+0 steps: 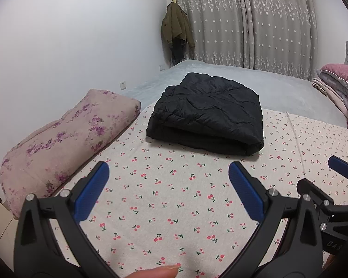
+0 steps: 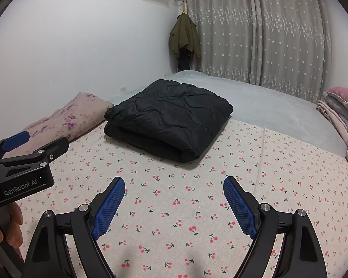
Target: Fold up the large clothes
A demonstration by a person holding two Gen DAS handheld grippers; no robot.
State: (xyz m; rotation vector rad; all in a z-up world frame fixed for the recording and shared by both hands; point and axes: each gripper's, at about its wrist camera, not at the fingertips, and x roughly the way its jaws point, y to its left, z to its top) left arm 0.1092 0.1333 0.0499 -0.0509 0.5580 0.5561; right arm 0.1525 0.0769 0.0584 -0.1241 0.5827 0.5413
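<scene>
A black quilted jacket point(image 1: 206, 113) lies folded into a thick rectangle on the cherry-print sheet point(image 1: 164, 199); it also shows in the right wrist view point(image 2: 169, 120). My left gripper point(image 1: 169, 169) is open and empty, held above the sheet, short of the jacket's near edge. My right gripper point(image 2: 174, 184) is open and empty, also short of the jacket. The right gripper's blue pad shows at the right edge of the left wrist view point(image 1: 341, 166). The left gripper shows at the left of the right wrist view point(image 2: 20, 162).
A folded floral pink quilt point(image 1: 67, 136) lies left of the jacket by the white wall. A grey blanket point(image 1: 278, 85) covers the far bed. Stacked pink and grey bedding point(image 1: 338, 88) sits at the right. Star-pattern curtains point(image 1: 255, 20) and a hanging olive coat point(image 1: 176, 27) stand behind.
</scene>
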